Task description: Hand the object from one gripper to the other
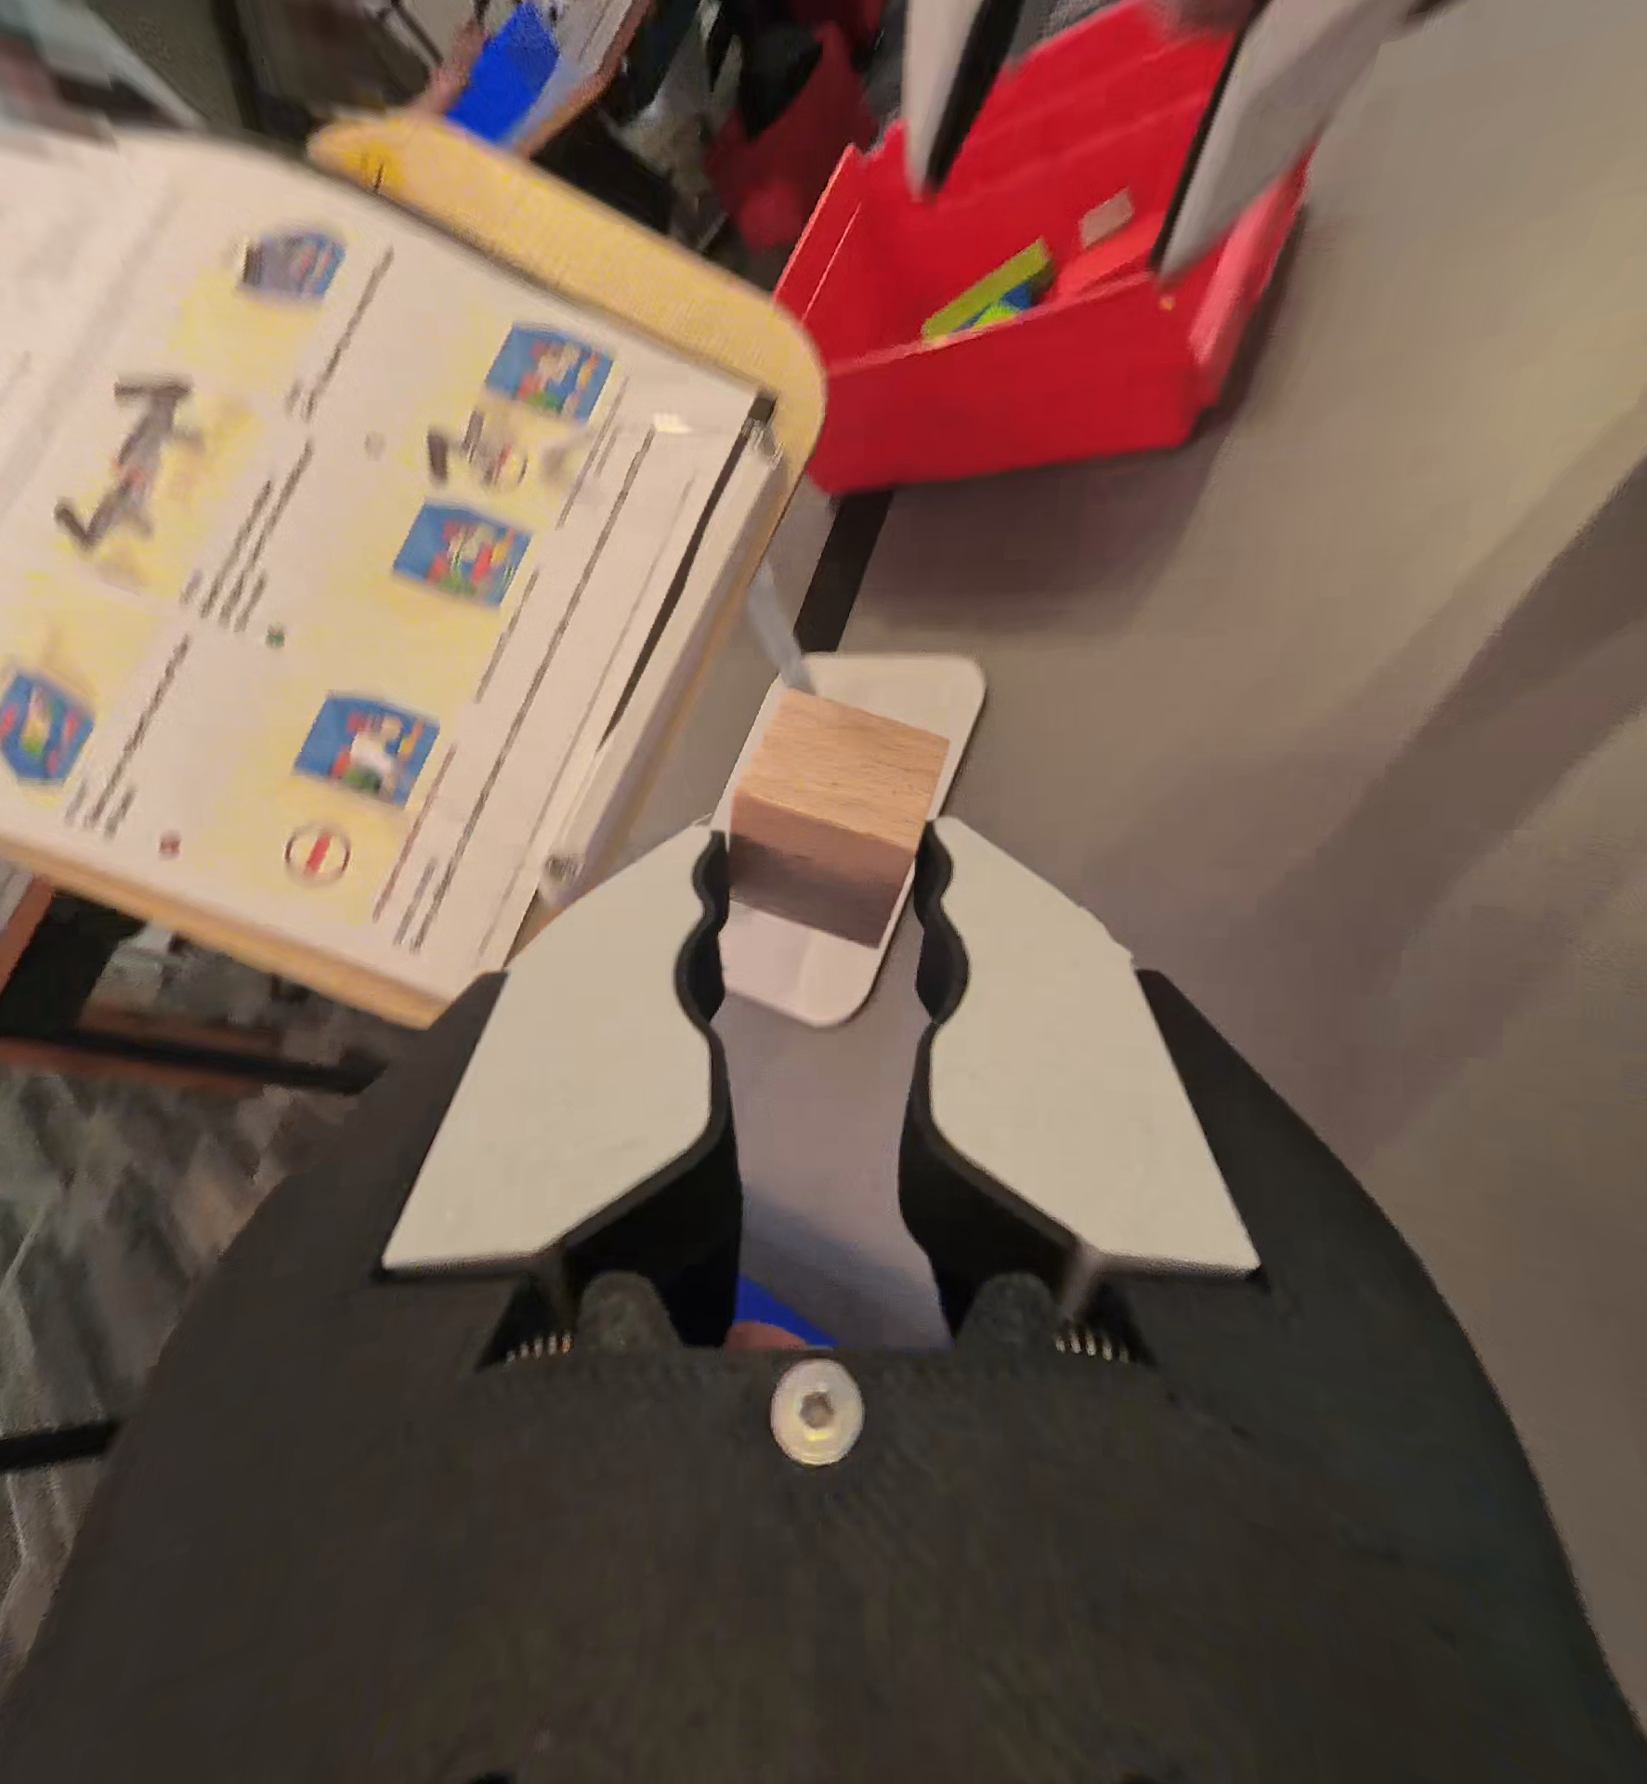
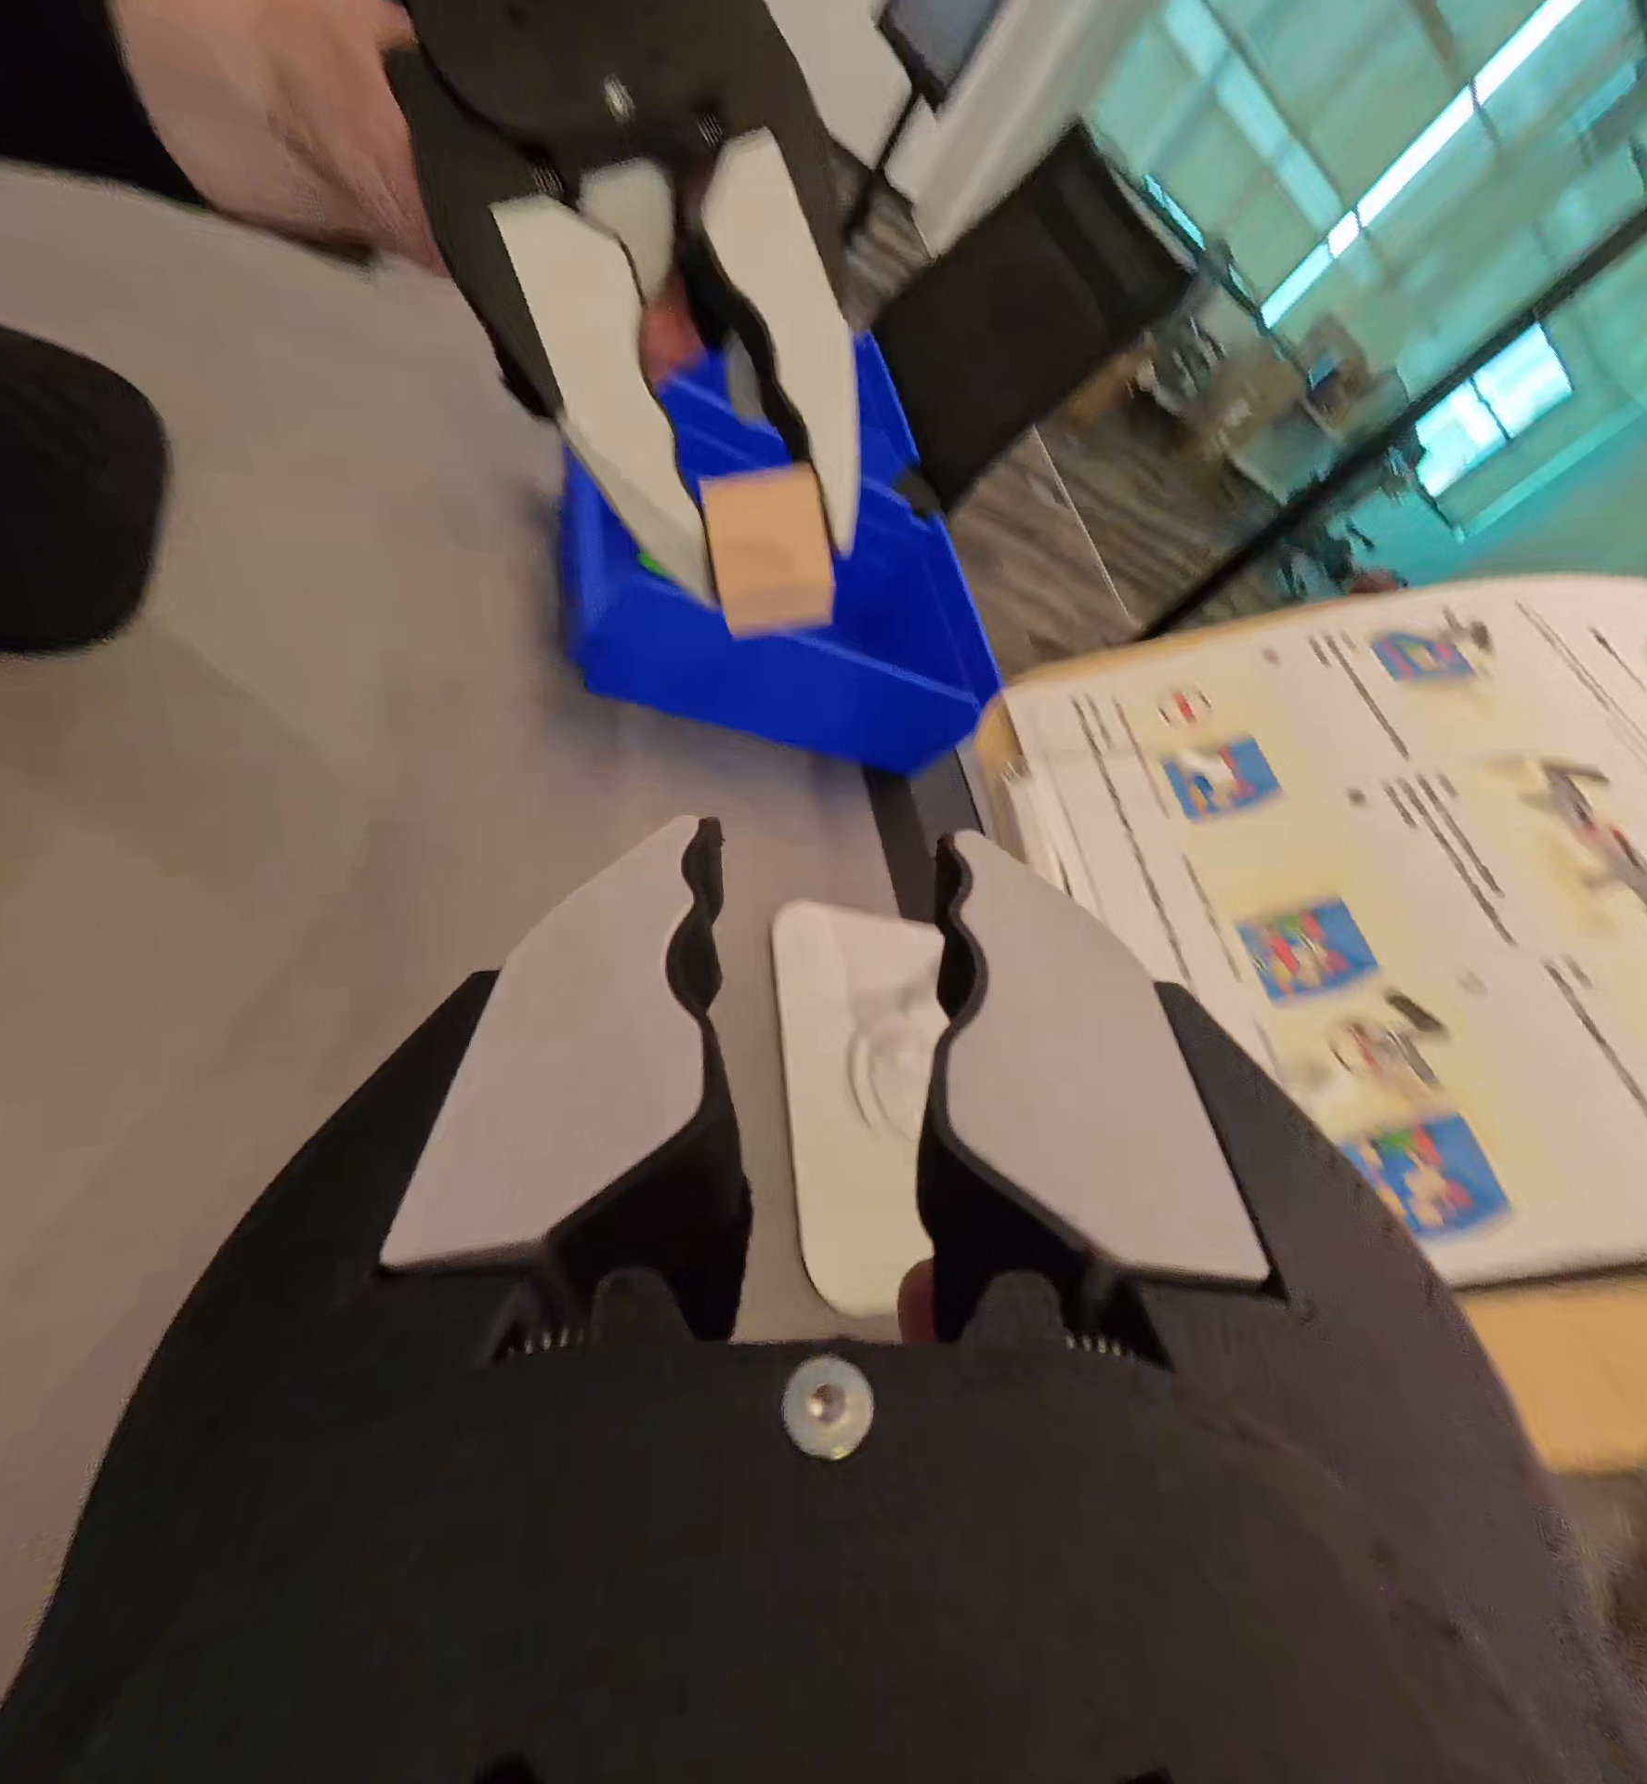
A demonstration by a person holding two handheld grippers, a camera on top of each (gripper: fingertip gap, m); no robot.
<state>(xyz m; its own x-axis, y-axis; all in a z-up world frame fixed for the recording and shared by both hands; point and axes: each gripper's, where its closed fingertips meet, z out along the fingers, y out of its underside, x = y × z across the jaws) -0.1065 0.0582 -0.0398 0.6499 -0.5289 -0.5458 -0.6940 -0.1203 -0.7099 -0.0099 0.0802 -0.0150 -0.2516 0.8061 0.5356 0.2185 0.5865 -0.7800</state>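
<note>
A small wooden cube (image 1: 838,772) sits between the fingertips of my left gripper (image 1: 819,850), and both pads press on its sides. It hangs above a white plate (image 1: 954,695) on the grey table (image 1: 1282,676). The right wrist view shows the left gripper (image 2: 766,565) from the front, shut on the cube (image 2: 769,579) in the air. My right gripper (image 2: 829,850) is open and empty, low over the white plate (image 2: 838,1014), a short way from the cube. It also shows in the left wrist view (image 1: 1056,222) at the top.
A red bin (image 1: 993,405) with green pieces stands behind the right gripper. A blue bin (image 2: 800,676) stands behind the left gripper. A tilted board with printed sheets (image 1: 317,541) stands along the table's edge and also shows in the right wrist view (image 2: 1379,917). A hand (image 2: 298,125) holds the left gripper. My hands' fingertips stand some 11 centimeters from each other.
</note>
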